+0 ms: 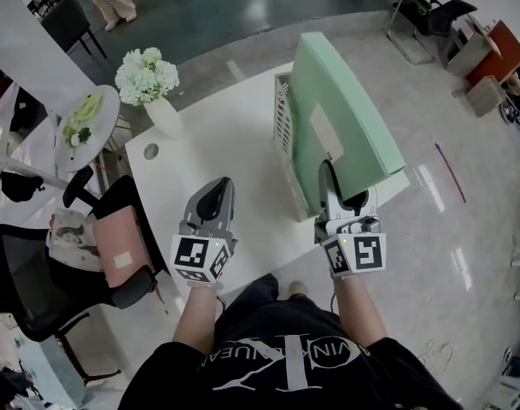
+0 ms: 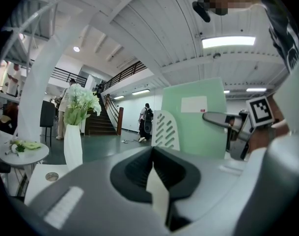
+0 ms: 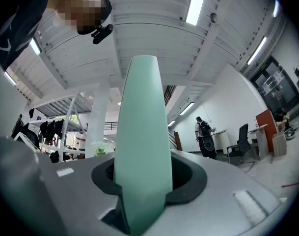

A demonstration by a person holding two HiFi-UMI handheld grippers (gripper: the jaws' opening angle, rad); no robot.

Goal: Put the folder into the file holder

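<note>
Right hand-held gripper (image 1: 330, 171) is clamped on the green folder (image 1: 345, 118), which stands upright against the white file holder (image 1: 283, 118) on the counter (image 1: 217, 143). Left hand-held gripper (image 1: 220, 186) is closed and empty. Advice: keep the folder vertical, align it with the slot, and lower it before release.

right tongs (image 3: 139, 191) – clamped on green folder (image 3: 142, 122) | folder upright, edge-on

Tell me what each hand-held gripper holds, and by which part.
The right hand-held gripper clamps the green folder by its near edge. The left hand-held gripper holds nothing, jaws together.
</note>
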